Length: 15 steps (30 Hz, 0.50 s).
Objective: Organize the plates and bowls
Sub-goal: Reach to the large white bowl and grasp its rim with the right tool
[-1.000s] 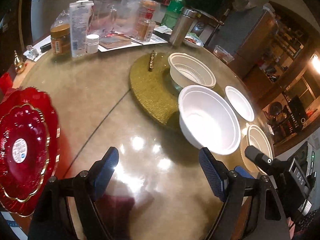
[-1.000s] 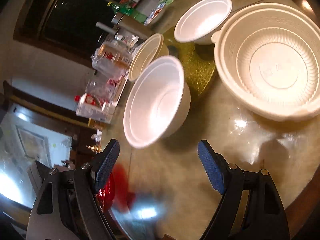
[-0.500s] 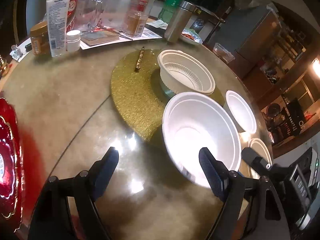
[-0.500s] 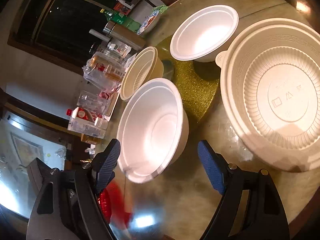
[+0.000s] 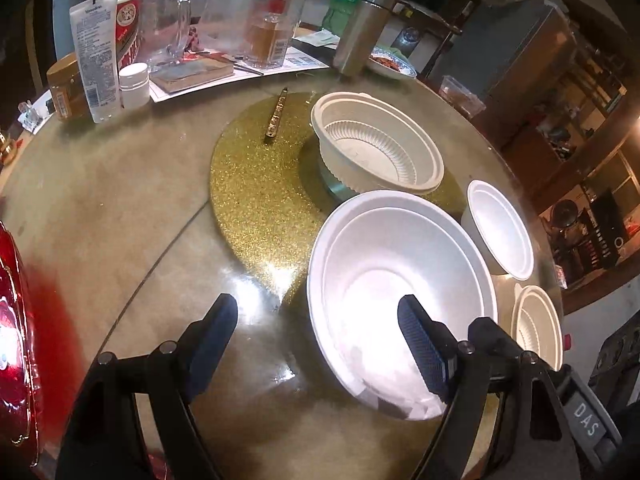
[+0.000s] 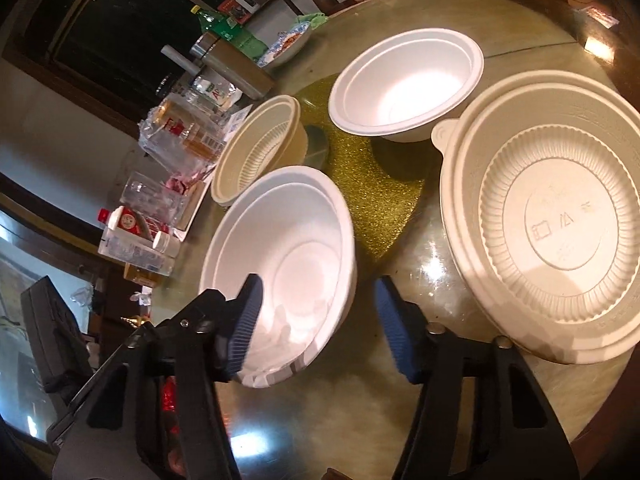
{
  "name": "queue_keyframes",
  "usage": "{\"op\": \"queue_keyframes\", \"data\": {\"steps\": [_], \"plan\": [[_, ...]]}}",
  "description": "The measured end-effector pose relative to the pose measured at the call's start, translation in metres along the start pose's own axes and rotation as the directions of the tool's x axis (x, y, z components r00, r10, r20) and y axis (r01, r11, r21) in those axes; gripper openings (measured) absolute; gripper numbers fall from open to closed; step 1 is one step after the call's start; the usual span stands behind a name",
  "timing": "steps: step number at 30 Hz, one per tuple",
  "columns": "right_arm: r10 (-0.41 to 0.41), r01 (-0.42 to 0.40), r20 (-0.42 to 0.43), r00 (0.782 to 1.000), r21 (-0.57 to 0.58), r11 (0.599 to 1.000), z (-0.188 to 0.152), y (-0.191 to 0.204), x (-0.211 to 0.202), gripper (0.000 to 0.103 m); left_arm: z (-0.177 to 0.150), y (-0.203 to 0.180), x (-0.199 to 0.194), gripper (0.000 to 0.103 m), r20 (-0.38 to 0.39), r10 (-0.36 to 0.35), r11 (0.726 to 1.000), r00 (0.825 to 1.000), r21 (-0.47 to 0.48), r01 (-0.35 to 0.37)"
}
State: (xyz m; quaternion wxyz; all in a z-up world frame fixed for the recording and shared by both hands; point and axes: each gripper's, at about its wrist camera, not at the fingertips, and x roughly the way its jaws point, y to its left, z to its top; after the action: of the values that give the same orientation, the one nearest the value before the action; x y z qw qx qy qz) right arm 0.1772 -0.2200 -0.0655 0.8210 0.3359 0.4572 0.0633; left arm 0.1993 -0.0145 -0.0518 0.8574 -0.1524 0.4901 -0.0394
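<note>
A large white foam bowl (image 5: 400,292) (image 6: 288,272) stands on the round table, partly on the gold glitter mat (image 5: 260,184). My right gripper (image 6: 316,320) straddles its near wall. One pad hangs inside the bowl and the other stands just off the outer wall, and the jaws are closing. My left gripper (image 5: 316,344) is open over the bowl's opposite rim, with one finger above the inside and one outside. A cream ribbed bowl (image 5: 380,152) sits on the mat. A small white foam bowl (image 5: 500,232) (image 6: 408,80) stands beside it. Another cream ribbed bowl (image 6: 552,216) lies at the table's edge.
Red gold-trimmed plates (image 5: 12,340) show at the left edge of the left wrist view. Bottles, jars, a glass mug (image 5: 168,28), a steel flask (image 5: 360,32) and papers crowd the far side. A thin stick (image 5: 278,114) lies on the mat.
My left gripper has moved toward the large white bowl, and the red plates have slid almost out of its view. My right gripper has come closer and its jaws have narrowed around the bowl's wall.
</note>
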Motion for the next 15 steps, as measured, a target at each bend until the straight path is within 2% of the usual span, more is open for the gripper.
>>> {"op": "queue_keyframes", "data": {"steps": [4,6,8,9,12,13,14,15], "plan": [[-0.016,0.016,-0.008,1.0,0.014,1.0,0.001,-0.004,0.004,0.038,0.001,-0.005,0.002,0.081,0.011,0.024,1.0,1.0,0.012,-0.024],[-0.018,0.018,-0.007,1.0,0.014,1.0,0.001,-0.006,0.005,0.035,0.0,-0.007,0.004,0.081,0.006,0.029,1.0,1.0,0.013,-0.029],[-0.018,0.018,-0.005,1.0,0.015,1.0,0.001,-0.006,0.005,0.023,0.0,-0.008,0.006,0.08,0.006,0.046,0.999,0.999,0.021,-0.046],[-0.02,0.02,-0.005,1.0,0.014,1.0,0.001,-0.006,0.006,0.023,0.0,-0.009,0.008,0.079,0.003,0.045,0.999,0.999,0.022,-0.045],[-0.03,0.03,-0.005,1.0,0.004,1.0,-0.001,-0.005,0.007,0.023,0.0,-0.012,0.013,0.068,-0.01,0.06,0.998,0.998,0.036,-0.059],[-0.032,0.032,-0.006,0.999,0.004,0.999,-0.001,-0.005,0.007,0.018,-0.001,-0.014,0.015,0.055,-0.014,0.067,0.997,0.998,0.043,-0.066],[-0.029,0.029,-0.004,1.0,0.002,1.0,-0.001,-0.005,0.006,0.017,-0.001,-0.015,0.018,0.045,-0.023,0.072,0.996,0.997,0.051,-0.071],[-0.031,0.031,-0.001,1.0,0.0,1.0,-0.002,-0.004,0.006,0.017,-0.002,-0.015,0.02,0.041,-0.029,0.077,0.996,0.997,0.054,-0.075]]}}
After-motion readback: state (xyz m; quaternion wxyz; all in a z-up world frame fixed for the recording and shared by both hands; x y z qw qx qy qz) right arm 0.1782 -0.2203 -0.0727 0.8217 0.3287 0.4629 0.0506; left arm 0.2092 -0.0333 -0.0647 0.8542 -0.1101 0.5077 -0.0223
